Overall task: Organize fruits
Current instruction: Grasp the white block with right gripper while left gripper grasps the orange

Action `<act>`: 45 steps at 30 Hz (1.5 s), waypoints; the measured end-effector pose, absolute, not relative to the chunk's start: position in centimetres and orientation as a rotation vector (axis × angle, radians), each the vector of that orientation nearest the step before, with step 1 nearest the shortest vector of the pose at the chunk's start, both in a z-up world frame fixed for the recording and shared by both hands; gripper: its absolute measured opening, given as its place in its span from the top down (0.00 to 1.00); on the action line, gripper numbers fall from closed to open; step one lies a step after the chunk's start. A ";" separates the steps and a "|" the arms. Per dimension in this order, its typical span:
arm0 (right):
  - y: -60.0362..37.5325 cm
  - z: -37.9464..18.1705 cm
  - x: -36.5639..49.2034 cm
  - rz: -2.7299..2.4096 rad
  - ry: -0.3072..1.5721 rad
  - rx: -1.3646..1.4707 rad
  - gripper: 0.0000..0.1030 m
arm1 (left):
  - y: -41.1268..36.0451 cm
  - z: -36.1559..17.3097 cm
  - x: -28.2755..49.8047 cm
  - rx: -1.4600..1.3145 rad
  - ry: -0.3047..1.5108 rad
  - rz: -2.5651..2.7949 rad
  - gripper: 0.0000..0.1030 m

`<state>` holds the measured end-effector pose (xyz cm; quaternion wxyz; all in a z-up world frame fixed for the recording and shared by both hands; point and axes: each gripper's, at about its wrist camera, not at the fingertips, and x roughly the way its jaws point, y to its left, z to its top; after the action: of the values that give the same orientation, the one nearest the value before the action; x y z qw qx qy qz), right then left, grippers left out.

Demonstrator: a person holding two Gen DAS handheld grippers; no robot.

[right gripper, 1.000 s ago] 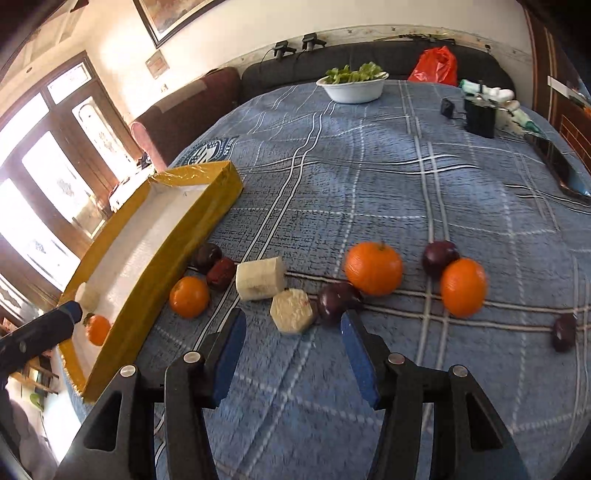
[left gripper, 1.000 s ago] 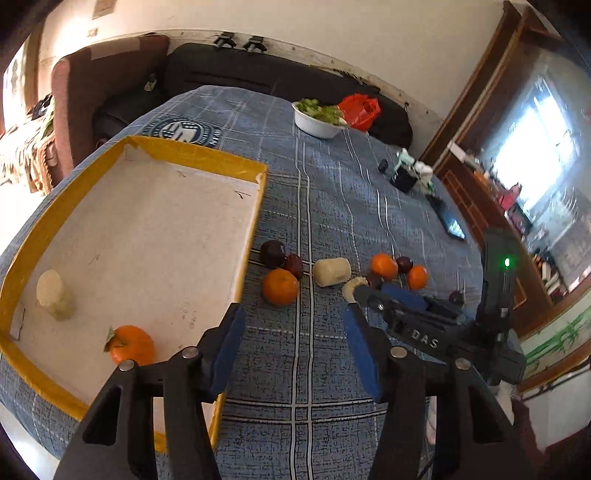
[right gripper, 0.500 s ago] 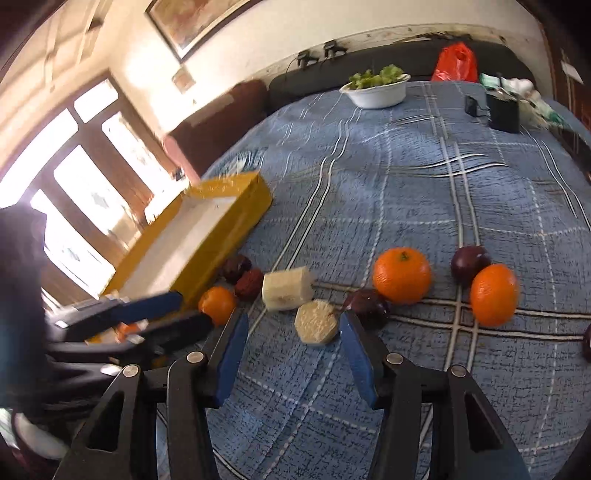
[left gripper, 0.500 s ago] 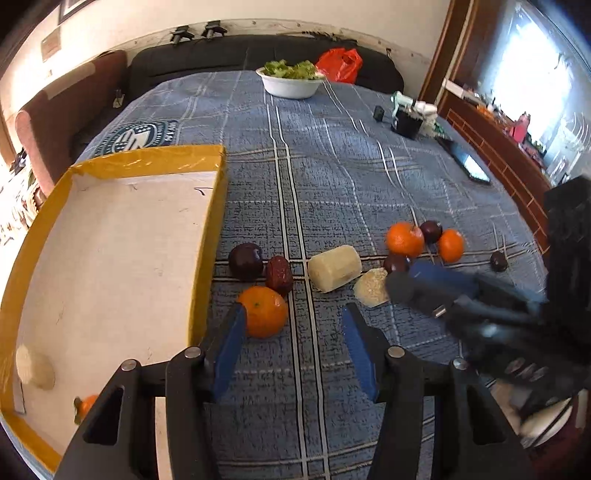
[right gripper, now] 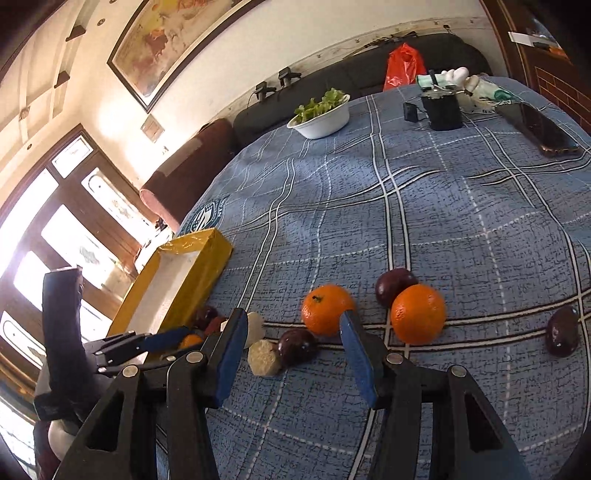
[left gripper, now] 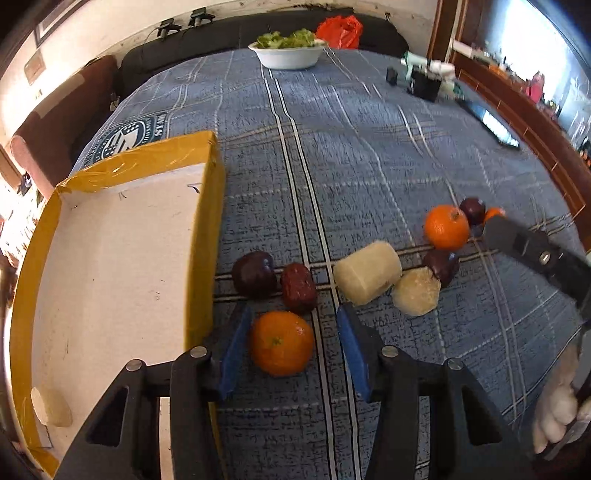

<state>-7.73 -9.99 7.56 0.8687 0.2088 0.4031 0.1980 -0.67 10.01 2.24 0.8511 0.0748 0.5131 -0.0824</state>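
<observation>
My left gripper [left gripper: 291, 343] is open, its blue pads on either side of an orange [left gripper: 281, 342] that lies on the blue cloth beside the yellow tray [left gripper: 207, 236]. Behind the orange lie a dark plum [left gripper: 254, 274], a red date [left gripper: 298, 288] and two pale peeled pieces [left gripper: 367, 272]. My right gripper [right gripper: 291, 347] is open and low over the cloth, with a plum [right gripper: 297, 346] and a pale piece [right gripper: 264, 357] between its pads. Two oranges [right gripper: 327, 309] [right gripper: 418, 314] and another plum [right gripper: 393, 287] lie just beyond. The tray holds a pale piece [left gripper: 51, 406].
A white bowl of greens [left gripper: 288, 50] and a red bag [left gripper: 340, 31] stand at the far edge. A black box [right gripper: 441, 110] and a phone [right gripper: 539, 129] lie at the far right. A dark fruit [right gripper: 563, 330] lies alone to the right.
My left gripper has swung from over the tray to the cloth and dropped around the near orange. My right gripper has moved forward and lower toward the plum and pale piece.
</observation>
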 end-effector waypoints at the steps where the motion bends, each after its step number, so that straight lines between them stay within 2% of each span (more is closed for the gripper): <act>1: -10.2 7.5 -7.8 0.409 0.841 0.440 0.44 | 9.6 2.1 -0.8 0.179 1.077 -0.164 0.68; 6: -10.9 7.3 -7.4 0.400 0.843 0.459 0.44 | 10.3 3.2 -2.0 0.093 1.047 -0.178 0.68; 10: -9.9 7.4 -7.5 0.436 0.843 0.418 0.44 | 12.8 4.2 -2.8 -0.087 1.041 -0.218 0.68; 13: -7.8 7.7 -7.8 0.445 0.842 0.321 0.44 | 15.3 4.2 -3.4 -0.193 1.056 -0.192 0.69; 14: -7.0 8.0 -7.9 0.458 0.845 0.294 0.43 | 16.2 4.4 -3.9 -0.235 1.049 -0.201 0.73; 17: -4.1 8.8 -7.8 0.498 0.854 0.186 0.43 | 18.5 5.7 -5.6 -0.283 0.991 -0.202 0.76; 23: 0.7 8.0 -6.3 0.492 0.924 -0.024 0.44 | 21.5 8.2 -8.3 -0.272 0.887 -0.152 0.75; 27: 2.2 6.6 -5.4 0.455 0.984 -0.081 0.47 | 21.4 7.6 -9.0 -0.233 0.895 -0.190 0.71; 28: 2.5 6.5 -5.4 0.453 0.991 -0.089 0.57 | 21.1 7.4 -9.2 -0.226 0.899 -0.201 0.71; 30: 2.9 6.3 -5.4 0.422 0.993 -0.129 0.67 | 20.5 7.3 -9.4 -0.200 0.903 -0.217 0.71; 38: 0.6 8.3 -7.8 0.440 0.948 -0.033 0.67 | 15.1 6.3 -9.6 0.069 0.922 -0.306 0.62; 42: -1.2 9.0 -9.5 0.449 0.930 0.033 0.67 | 12.2 4.4 -8.5 0.280 0.995 -0.348 0.61; 44: -2.0 9.2 -10.2 0.451 0.926 0.065 0.67 | 11.4 3.4 -8.0 0.396 1.015 -0.321 0.52; 45: -2.5 9.2 -10.4 0.453 0.926 0.085 0.67 | 11.2 3.1 -7.8 0.437 1.021 -0.328 0.52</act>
<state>-10.39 -2.45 9.19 0.8692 0.0408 0.4427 0.2166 -7.79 11.21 3.09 0.8370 0.2064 0.4826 -0.1549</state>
